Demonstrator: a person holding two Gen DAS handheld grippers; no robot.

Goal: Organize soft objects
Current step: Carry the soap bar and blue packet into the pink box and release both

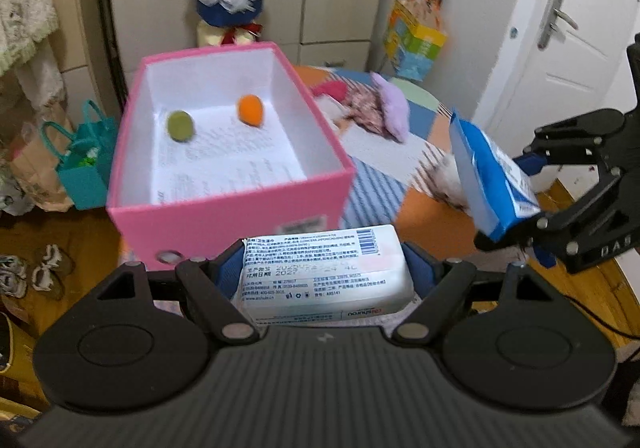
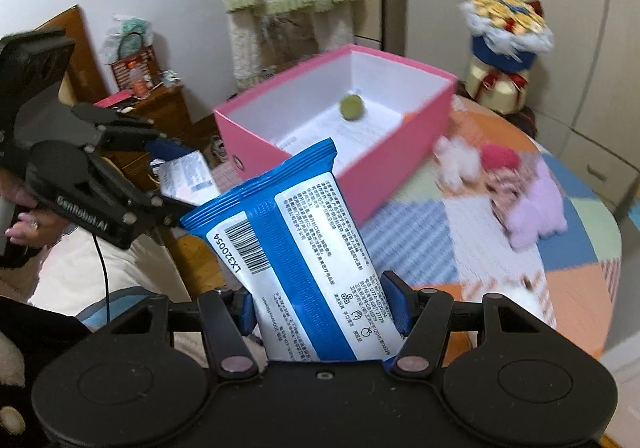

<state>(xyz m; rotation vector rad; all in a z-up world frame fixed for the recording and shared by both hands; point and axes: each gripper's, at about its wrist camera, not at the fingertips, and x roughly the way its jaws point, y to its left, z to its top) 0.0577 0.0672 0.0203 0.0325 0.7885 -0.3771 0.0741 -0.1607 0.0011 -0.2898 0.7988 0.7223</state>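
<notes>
Between the blue pads of the left gripper (image 1: pixel 326 274) lies a white wipes pack (image 1: pixel 326 276), held crosswise with its printed label side up; both pads press on its short ends, so the jaws are clamped on it. Beyond these fingertips stands the pink box (image 1: pixel 224 208), open at the top, white inside, with a printed sheet on its floor. On that sheet rest a green ball (image 1: pixel 180 125) and an orange ball (image 1: pixel 250 110), apart from each other.

The right gripper (image 2: pixel 326 308) pinches a blue wipes pack (image 2: pixel 298 244) by its lower end; the pack rises upright and tilted past the fingertips, barcode toward the camera. In the left wrist view this gripper appears to the right of the left fingers, the blue pack standing up from it.

Ahead and right of the right fingertips, on the patchwork cloth (image 2: pixel 420 248), lie a lilac plush item (image 2: pixel 540 208), a red plush item (image 2: pixel 498 157) and a white fluffy item (image 2: pixel 456 162), all blurred. A hand (image 2: pixel 28 220) grips the left gripper's handle.
</notes>
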